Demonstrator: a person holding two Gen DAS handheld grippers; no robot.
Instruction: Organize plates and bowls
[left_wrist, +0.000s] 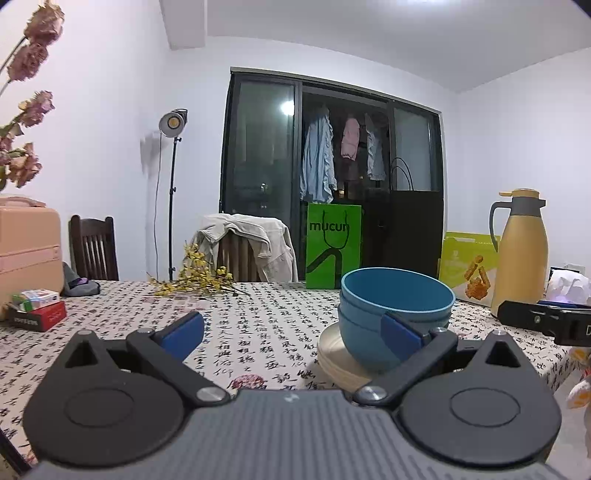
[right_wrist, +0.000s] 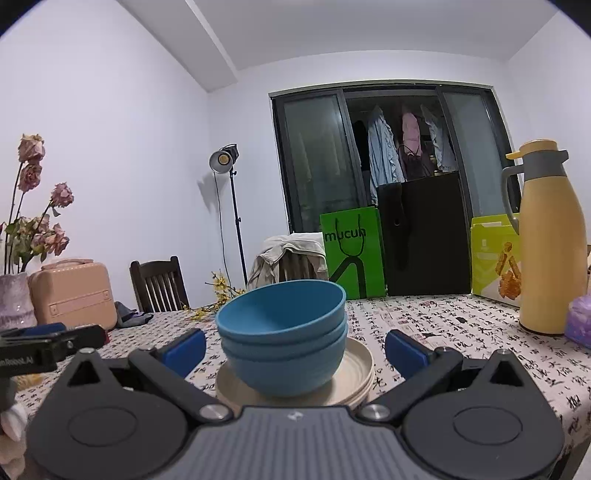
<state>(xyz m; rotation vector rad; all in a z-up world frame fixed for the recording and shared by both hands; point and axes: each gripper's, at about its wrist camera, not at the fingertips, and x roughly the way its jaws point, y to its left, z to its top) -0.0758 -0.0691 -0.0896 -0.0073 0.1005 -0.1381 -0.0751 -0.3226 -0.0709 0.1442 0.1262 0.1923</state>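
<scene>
Our right gripper (right_wrist: 295, 349) is spread wide and empty, its blue pads flanking the bowls (right_wrist: 282, 332), three nested on the plates (right_wrist: 354, 373) mid-table. Our left gripper (left_wrist: 291, 332) is equally wide and empty, the stack off to its right. The stack looks finished; if so, we should back straight out, level, without clipping a rim.

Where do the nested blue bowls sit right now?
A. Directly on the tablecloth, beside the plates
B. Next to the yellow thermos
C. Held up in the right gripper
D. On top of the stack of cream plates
D: the blue bowls rest on the cream plates, whose rims show under and around them, while the right gripper is open, with a finger on either side and neither touching them.
</scene>
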